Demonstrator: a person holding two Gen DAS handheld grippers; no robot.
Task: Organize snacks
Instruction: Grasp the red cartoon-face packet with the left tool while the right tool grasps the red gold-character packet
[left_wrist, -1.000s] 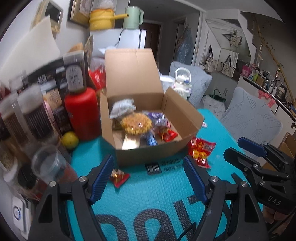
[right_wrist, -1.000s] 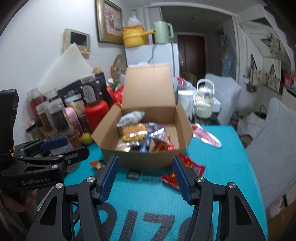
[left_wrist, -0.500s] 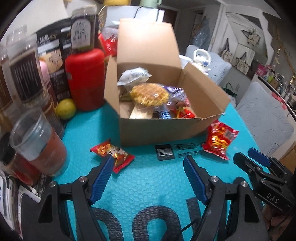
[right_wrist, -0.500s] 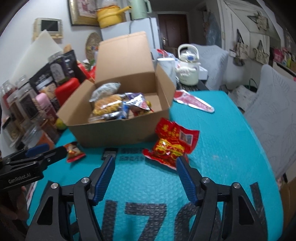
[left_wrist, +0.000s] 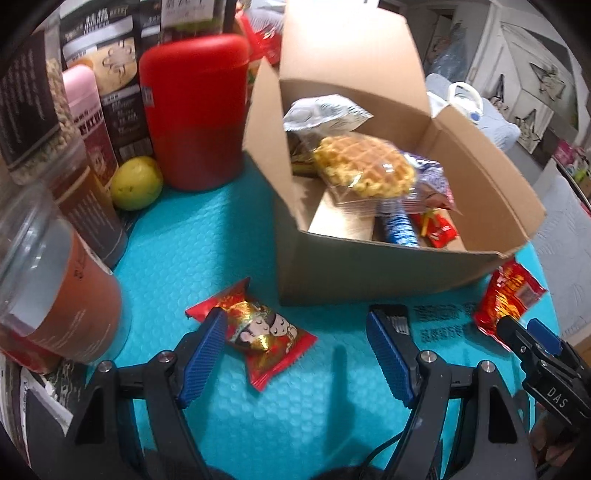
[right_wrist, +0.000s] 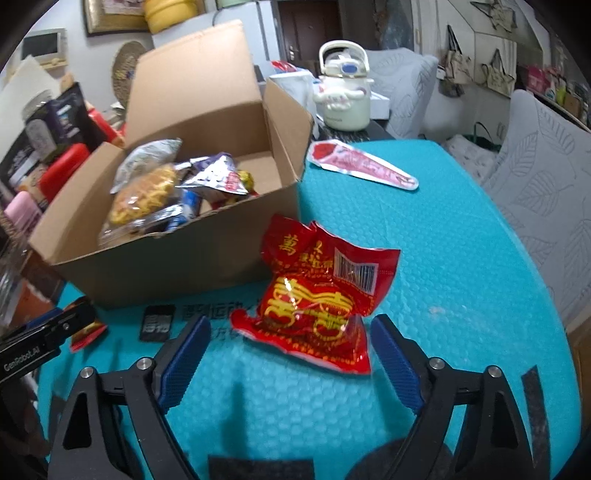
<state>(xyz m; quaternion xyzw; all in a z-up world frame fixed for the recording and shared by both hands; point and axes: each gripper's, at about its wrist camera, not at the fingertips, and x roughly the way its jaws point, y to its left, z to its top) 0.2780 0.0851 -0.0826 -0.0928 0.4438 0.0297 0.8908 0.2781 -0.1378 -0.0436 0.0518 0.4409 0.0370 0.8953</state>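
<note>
An open cardboard box (left_wrist: 373, 269) (right_wrist: 177, 262) on the teal mat holds a waffle pack (left_wrist: 364, 170) and several other snack packs. In front of it lies a small red candy packet with cartoon figures (left_wrist: 258, 332), just ahead of my left gripper (left_wrist: 295, 354), which is open and touches nothing. To the right lies a crumpled red and gold snack bag (right_wrist: 317, 295) (left_wrist: 508, 299). My right gripper (right_wrist: 290, 354) hangs over that bag's near edge; its jaws are opening and its pads do not touch the bag.
A red canister (left_wrist: 194, 110), a lemon (left_wrist: 136, 182), jars and a clear cup (left_wrist: 48, 288) crowd the left edge. A long red and white wrapper (right_wrist: 362, 166) and a white kettle (right_wrist: 345, 96) lie beyond the box. Grey chairs stand at right.
Both grippers have come down and forward toward the mat. The candy packet now sits at the left fingers, the red bag at the right ones. The right jaws have spread wider.
</note>
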